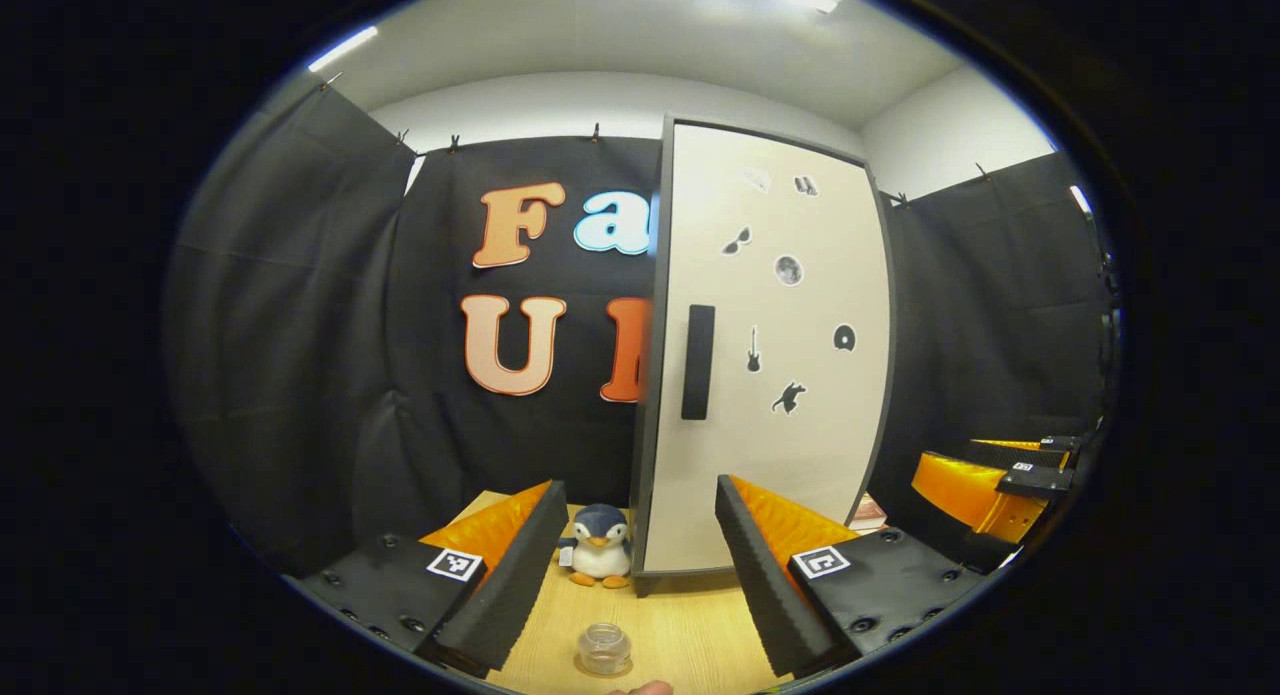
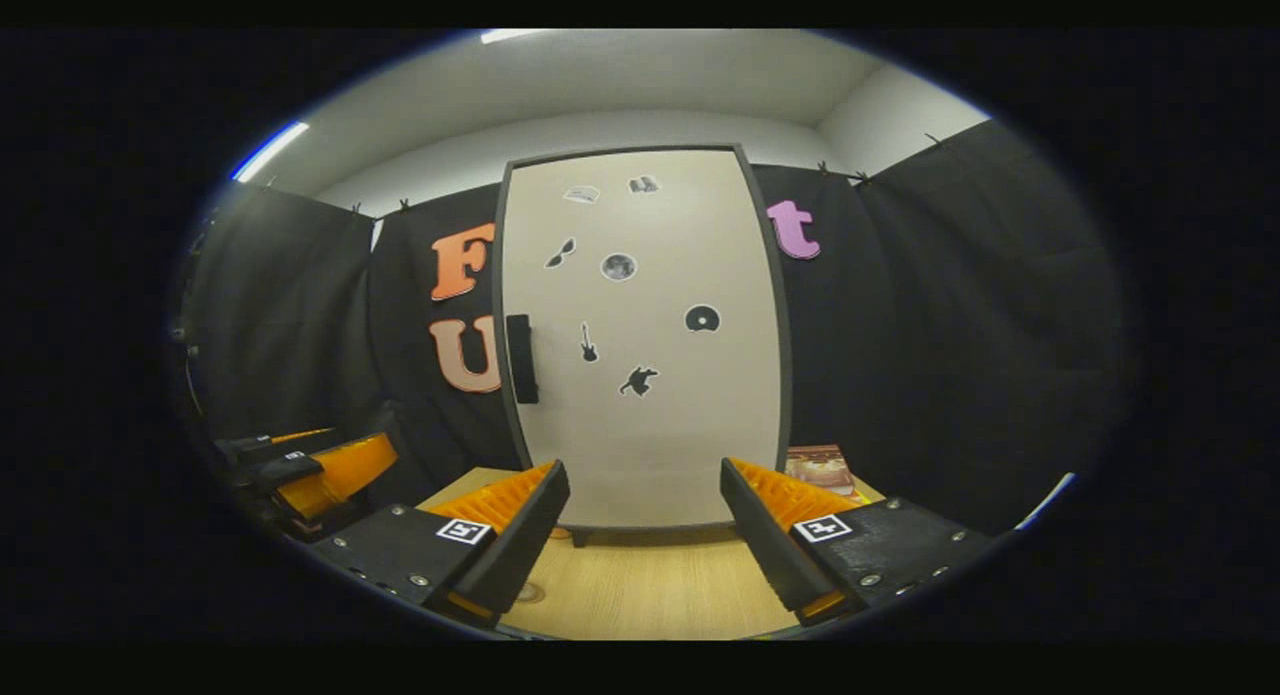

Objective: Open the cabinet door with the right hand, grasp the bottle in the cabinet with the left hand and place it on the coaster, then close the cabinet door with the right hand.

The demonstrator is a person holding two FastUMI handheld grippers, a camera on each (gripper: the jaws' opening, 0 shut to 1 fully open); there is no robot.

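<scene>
A tall pale cabinet [image 1: 770, 355] stands on the wooden table [image 1: 690, 625], its door shut, with a black vertical handle [image 1: 698, 361] near the door's left edge. What is inside is hidden. In the right gripper view the same cabinet door [image 2: 640, 345] faces me straight on, handle [image 2: 521, 358] at its left. My left gripper [image 1: 638, 490] is open in front of the cabinet's left corner. My right gripper [image 2: 644, 470] is open too, a short way before the door, and also appears at the right [image 1: 1000, 485]. A faint round mark [image 2: 527, 592] lies on the table.
A penguin plush [image 1: 600, 545] sits by the cabinet's left foot. A small clear glass jar [image 1: 604, 647] stands on the table near me, with a fingertip [image 1: 645, 687] just below it. A book-like object [image 2: 815, 465] lies to the right of the cabinet. Black cloth walls surround the table.
</scene>
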